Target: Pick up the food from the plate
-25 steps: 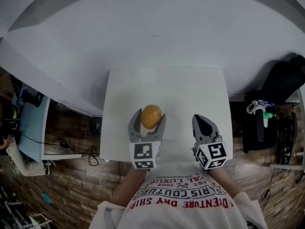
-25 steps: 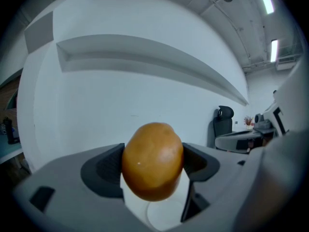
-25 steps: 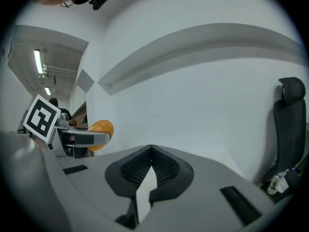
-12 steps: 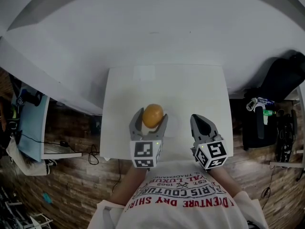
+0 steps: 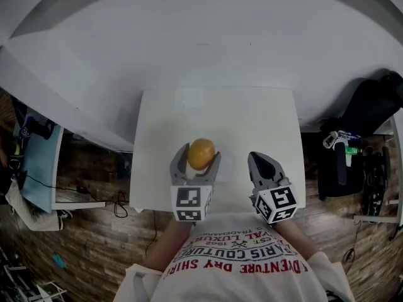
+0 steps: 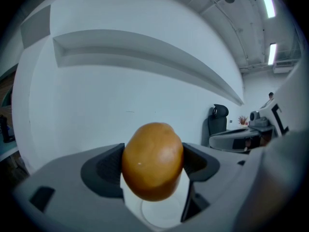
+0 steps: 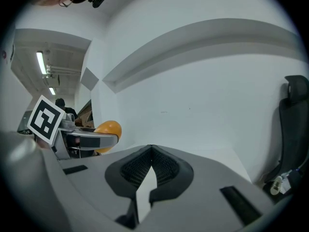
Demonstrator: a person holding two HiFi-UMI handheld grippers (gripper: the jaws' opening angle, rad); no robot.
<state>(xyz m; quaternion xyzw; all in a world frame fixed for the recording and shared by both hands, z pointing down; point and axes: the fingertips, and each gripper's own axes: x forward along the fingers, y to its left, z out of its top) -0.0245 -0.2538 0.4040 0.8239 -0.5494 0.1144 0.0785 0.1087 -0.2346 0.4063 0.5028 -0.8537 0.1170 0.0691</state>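
Food [image 6: 152, 161]: orange-brown, rounded, egg-like lump; long axis roughly upright in the left gripper view, tilted a little, crosswise to the squeeze.
Position: off the worktop [image 5: 252, 118], above the plate.
Left hand-held gripper [image 6: 153, 167]: pinching the food at its two sides.
Plate [image 6: 166, 217]: white, round, partly seen beneath the food.
Right hand-held gripper [image 7: 152, 151]: jaws pressed together, beside the left one.

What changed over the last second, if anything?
The right gripper edged slightly left, jaws shut and empty. The left gripper stays clamped on the round orange food above the plate; nothing was grabbed or released.
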